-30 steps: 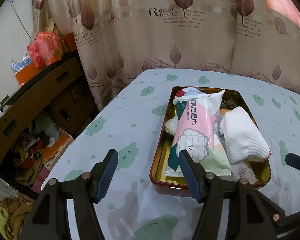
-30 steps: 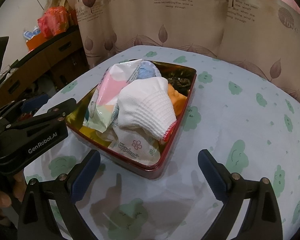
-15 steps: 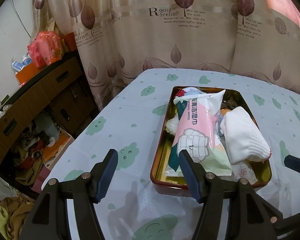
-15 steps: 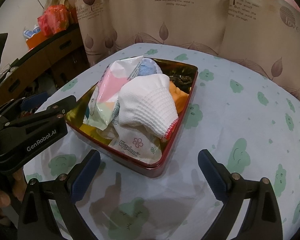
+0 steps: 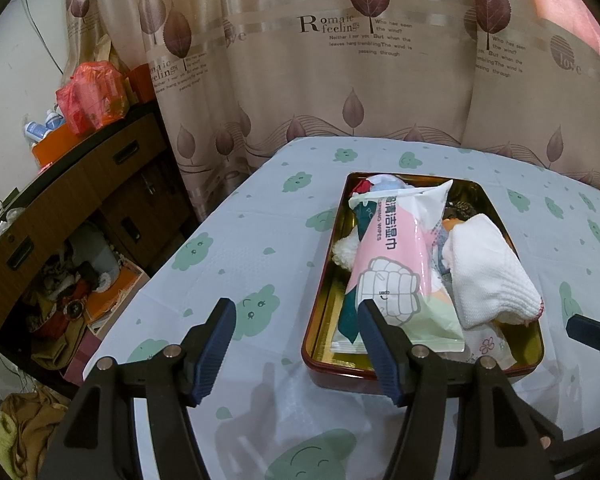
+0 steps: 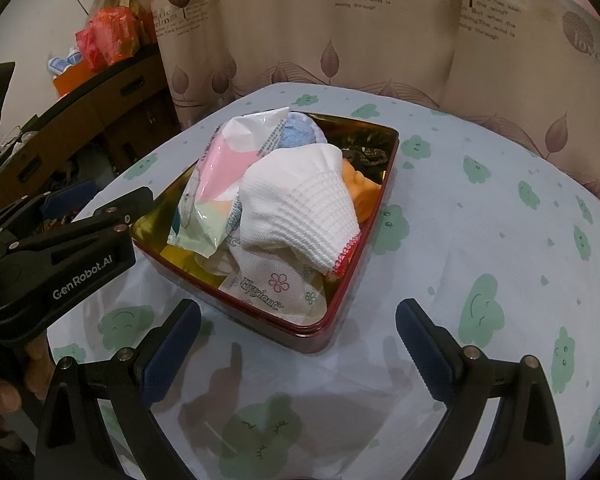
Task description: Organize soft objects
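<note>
– What are the grippers doing?
– Left gripper (image 5: 296, 344) and right gripper (image 6: 298, 342) both gape wide, holding nothing.
– And the soft things?
– Piled in the tin (image 6: 236, 304), just ahead of both.

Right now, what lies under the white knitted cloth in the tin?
Under the white knitted cloth show a flowered tissue pack and an orange thing. The tin floor beneath is covered.

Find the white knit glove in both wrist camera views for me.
Left wrist: white knit glove lies right of centre, on the tin's right side beside the wet wipes pack.
Right wrist: glove sits at centre, atop the pile.
Shared landmark: the red-rimmed tin.
</note>
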{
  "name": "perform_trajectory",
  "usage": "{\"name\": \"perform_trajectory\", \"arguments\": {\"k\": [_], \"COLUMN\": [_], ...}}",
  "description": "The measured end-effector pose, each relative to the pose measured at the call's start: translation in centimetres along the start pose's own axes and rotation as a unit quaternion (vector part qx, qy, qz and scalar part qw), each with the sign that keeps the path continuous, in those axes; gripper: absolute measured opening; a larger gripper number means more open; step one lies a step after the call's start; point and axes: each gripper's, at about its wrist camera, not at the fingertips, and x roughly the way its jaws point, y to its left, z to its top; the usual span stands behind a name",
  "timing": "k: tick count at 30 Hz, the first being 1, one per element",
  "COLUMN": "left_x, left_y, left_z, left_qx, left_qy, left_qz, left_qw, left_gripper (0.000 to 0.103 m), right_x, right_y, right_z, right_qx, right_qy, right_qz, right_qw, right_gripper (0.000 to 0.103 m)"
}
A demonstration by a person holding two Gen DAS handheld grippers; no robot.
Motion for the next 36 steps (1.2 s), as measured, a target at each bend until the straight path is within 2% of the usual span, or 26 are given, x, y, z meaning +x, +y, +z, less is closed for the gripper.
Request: {"name": "perform_trajectory", "arguments": {"k": [36], "left_x": [0.07], "left_y": [-0.16], "left_z": [-0.15], "left_qx": [0.000], "left_qy": [0.000], "left_qz": [0.003], "left_qw": [1.0000], "left_gripper": [0.065], "right_x": [0.11], "right_y": [0.80], "right_z": [-0.28], "right_qx": [-0.010], "right_qy": [0.010], "right_qz": [0.000], "right_qw": [1.000], "right_gripper": [0.097]}}
